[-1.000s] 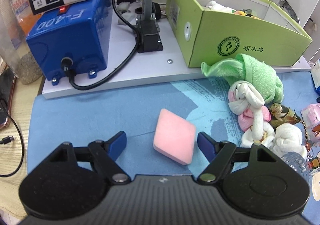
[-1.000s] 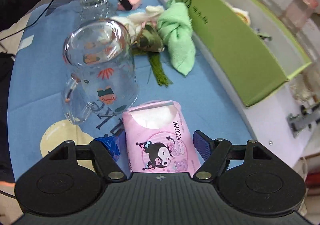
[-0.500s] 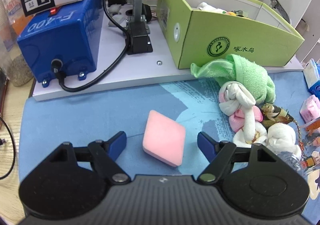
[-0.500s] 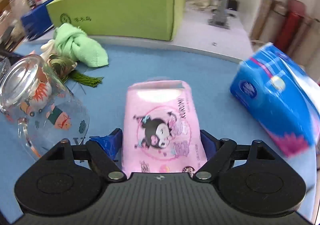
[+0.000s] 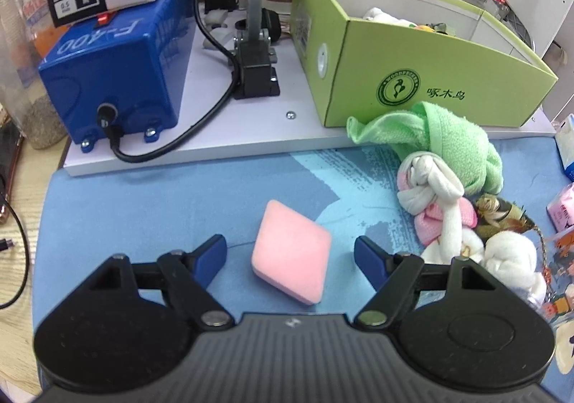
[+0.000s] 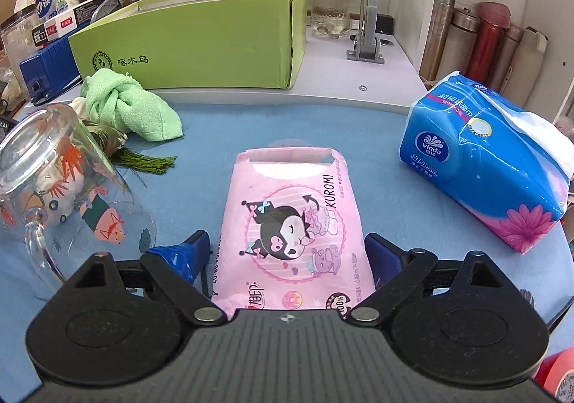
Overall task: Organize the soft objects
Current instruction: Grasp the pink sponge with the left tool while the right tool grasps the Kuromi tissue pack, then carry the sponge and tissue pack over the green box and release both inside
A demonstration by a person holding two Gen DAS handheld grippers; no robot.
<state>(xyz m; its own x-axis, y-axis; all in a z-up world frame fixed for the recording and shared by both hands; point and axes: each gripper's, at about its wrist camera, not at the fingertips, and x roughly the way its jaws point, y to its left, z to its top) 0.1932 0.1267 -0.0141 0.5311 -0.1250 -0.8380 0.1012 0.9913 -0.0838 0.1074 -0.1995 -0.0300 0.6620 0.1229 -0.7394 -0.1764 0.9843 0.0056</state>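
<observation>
My left gripper is open, its blue fingertips either side of a pink sponge lying on the blue mat, apart from it. My right gripper is shut on a pink Kuromi tissue pack, held over the mat. A knotted green towel and knotted white and pink cloths lie in front of the green box, which holds soft items. The towel and the box also show in the right wrist view.
A blue machine with a black cable stands on the white board left of the box. A glass mug lies on its side by my right gripper. A blue Vinda tissue pack sits at right. Bottles and flasks line the back.
My right gripper has swung round with the tissue pack, from facing along the box to facing it square on. My left gripper has drifted slightly, still open around the sponge.
</observation>
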